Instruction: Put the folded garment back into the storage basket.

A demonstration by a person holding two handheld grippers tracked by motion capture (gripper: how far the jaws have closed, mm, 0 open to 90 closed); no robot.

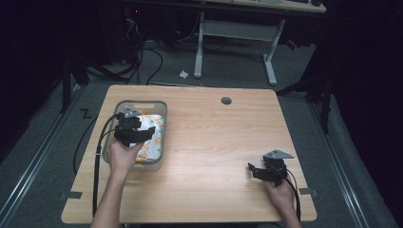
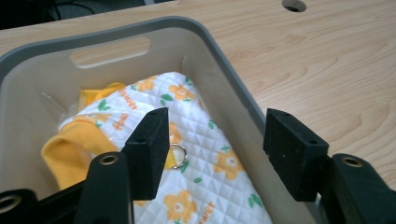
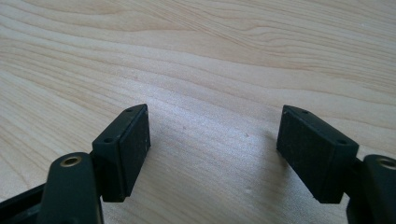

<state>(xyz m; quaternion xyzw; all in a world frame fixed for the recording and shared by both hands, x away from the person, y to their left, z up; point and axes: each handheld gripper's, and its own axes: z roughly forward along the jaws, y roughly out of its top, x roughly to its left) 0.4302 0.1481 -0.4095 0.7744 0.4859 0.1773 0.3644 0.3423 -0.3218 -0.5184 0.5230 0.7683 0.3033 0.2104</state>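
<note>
A grey plastic bin stands on the left part of the wooden table. Inside it lies a white quilted cloth printed with orange flowers, with a yellow knit edge and a small metal ring. My left gripper hangs open just above the cloth, its jaws apart, one over the fabric and one over the bin's wall; nothing is between them. From above, the left gripper sits over the bin and the cloth. My right gripper is open over bare wood, at the table's front right.
A round cable hole sits near the table's far edge. Beyond the table stands a white desk frame on a grey floor, with cables at the left. Black cables trail from both grippers toward the person.
</note>
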